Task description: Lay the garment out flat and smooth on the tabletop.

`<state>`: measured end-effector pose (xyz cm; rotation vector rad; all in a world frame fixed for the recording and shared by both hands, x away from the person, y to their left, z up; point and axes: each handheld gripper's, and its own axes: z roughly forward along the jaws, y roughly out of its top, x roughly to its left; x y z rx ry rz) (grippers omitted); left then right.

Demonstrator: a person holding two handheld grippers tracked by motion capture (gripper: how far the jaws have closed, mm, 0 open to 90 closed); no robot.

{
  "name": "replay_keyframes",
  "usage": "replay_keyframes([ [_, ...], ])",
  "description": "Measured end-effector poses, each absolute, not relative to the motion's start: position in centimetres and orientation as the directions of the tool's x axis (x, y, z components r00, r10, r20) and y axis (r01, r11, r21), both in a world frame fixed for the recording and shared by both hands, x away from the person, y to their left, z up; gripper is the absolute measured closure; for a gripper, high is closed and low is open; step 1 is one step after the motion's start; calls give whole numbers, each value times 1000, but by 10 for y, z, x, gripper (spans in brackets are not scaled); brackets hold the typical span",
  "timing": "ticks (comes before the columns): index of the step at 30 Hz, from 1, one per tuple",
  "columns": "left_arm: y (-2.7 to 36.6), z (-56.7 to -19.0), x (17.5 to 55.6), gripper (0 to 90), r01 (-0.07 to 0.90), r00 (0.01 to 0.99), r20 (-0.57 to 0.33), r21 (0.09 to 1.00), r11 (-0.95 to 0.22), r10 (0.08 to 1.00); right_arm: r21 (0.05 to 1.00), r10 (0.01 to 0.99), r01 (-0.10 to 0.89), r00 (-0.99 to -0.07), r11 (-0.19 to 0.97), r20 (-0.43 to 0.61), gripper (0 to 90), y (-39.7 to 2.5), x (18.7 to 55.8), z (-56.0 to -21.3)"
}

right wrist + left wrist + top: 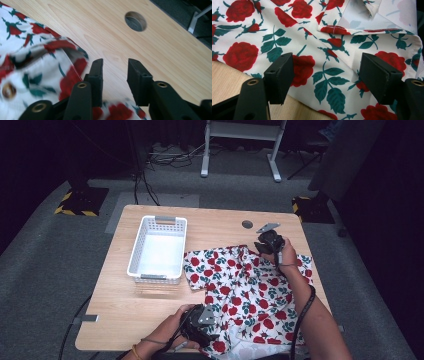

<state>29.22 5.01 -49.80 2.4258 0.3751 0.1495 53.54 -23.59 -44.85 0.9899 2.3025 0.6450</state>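
My left gripper (202,327) sits at the near edge of the table (120,310), jaws spread wide over the floral shirt (247,292), nothing clamped; in the left gripper view the fabric (332,62) lies flat between the jaws with bare wood showing at lower left. My right gripper (267,242) is at the far edge of the shirt, jaws apart with a narrower gap, over bare wood just beside the cloth (37,62) and not gripping it.

No readable writing, brand or label anywhere.

Count: 1 shirt, white with red roses and green leaves, spread over the right half of the table, its near hem hanging past the table edge. 1 white plastic basket (159,222), empty, on the left half, near the shirt's sleeve but not touching it. 1 round cable hole (247,224) in the tabletop beyond my right gripper, also seen in the right gripper view (135,21). 1 button (8,90) visible on the cloth.

Free room: bare wood in front of the basket on the left, and a strip along the far edge
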Motion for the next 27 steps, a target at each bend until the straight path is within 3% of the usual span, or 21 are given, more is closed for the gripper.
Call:
replay_keyframes([
  [9,35,-497,297,265,229,940,43,658,-717,339,538,763,575,-606,617,-226,605,-300,505,-460],
  [13,31,-497,307,266,263,928,10,690,-675,373,505,780,616,-586,605,-219,613,-313,498,-476],
  [21,32,-504,315,262,300,917,-14,686,-663,400,532,866,698,-475,480,-159,660,-343,488,-481],
  [27,32,-504,317,256,320,905,-14,682,-658,426,530,895,723,-384,444,-225,672,-361,485,-482],
])
